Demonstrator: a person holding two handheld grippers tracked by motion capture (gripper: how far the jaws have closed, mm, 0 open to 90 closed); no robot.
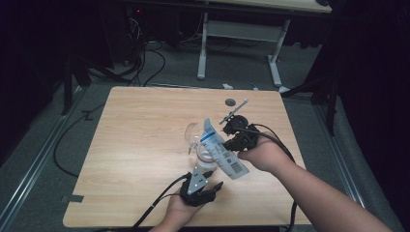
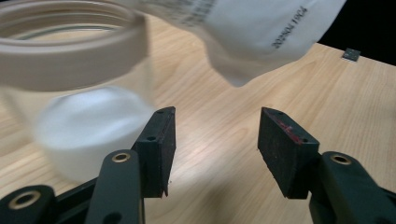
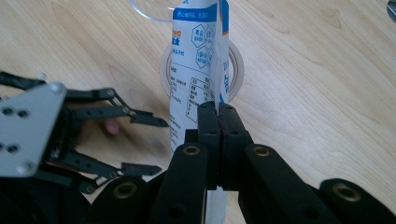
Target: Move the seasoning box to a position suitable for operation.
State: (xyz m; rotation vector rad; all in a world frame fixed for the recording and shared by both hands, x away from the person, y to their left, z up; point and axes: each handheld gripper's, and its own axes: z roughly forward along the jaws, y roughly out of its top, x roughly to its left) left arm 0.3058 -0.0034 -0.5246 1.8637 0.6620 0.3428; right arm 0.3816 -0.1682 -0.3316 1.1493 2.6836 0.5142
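Observation:
A clear glass jar (image 1: 205, 157) stands near the table's front middle, with white contents at its bottom (image 2: 88, 126). A white and blue printed pouch (image 1: 223, 151) hangs tilted over the jar's mouth. My right gripper (image 1: 228, 146) is shut on it, the jaws pinched on the pouch's edge (image 3: 218, 109) above the jar's rim (image 3: 235, 63). My left gripper (image 1: 214, 178) sits just in front of the jar, open. Nothing is between its jaws (image 2: 215, 119); the jar (image 2: 70, 88) lies to their left and the pouch's corner (image 2: 252, 37) above. The right gripper view shows the left gripper (image 3: 147, 144) open.
A clear round lid (image 1: 192, 131) stands tilted just behind the jar. A small dark disc (image 1: 230, 102) lies at the table's (image 1: 145, 125) far side. Beyond the table are a white desk frame (image 1: 203, 43) and floor cables (image 1: 145, 63).

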